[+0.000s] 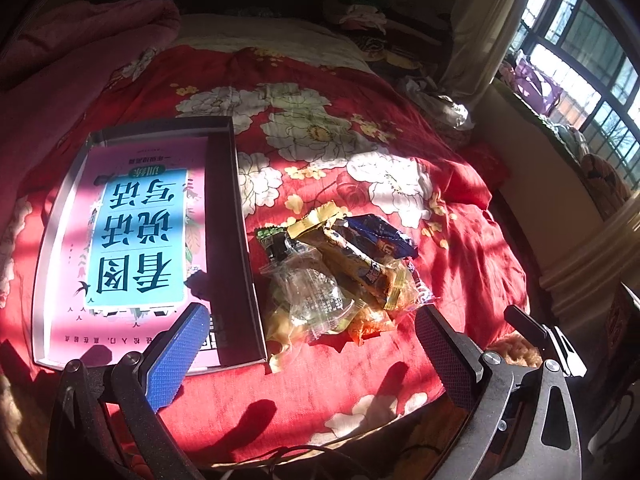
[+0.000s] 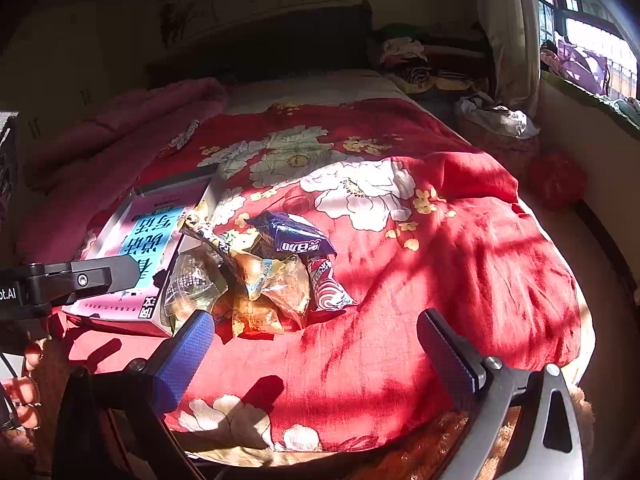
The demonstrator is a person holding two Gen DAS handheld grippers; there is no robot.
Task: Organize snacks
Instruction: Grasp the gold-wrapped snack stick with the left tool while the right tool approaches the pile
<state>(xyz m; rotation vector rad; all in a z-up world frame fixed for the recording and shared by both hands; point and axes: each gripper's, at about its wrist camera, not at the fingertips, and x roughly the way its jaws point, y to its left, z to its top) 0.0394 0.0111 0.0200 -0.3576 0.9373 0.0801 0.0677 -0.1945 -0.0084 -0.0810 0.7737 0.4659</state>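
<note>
A heap of snack packets (image 1: 340,272) lies on the red flowered quilt (image 1: 460,240), just right of a shallow open box (image 1: 236,240) that holds a pink and blue book (image 1: 136,240). On top of the heap is a dark blue packet (image 1: 380,234). My left gripper (image 1: 312,344) hangs open just short of the heap, nothing between its blue pads. In the right wrist view the heap (image 2: 256,280), the blue packet (image 2: 292,236) and the box (image 2: 120,312) sit left of centre. My right gripper (image 2: 316,344) is open and empty, near the heap's right side.
The left gripper's arm (image 2: 76,280) reaches in from the left edge of the right wrist view, with a person's fingers (image 2: 24,392) below it. A pink blanket (image 1: 92,40) lies at the back left. A window and sill (image 1: 580,80) run along the right.
</note>
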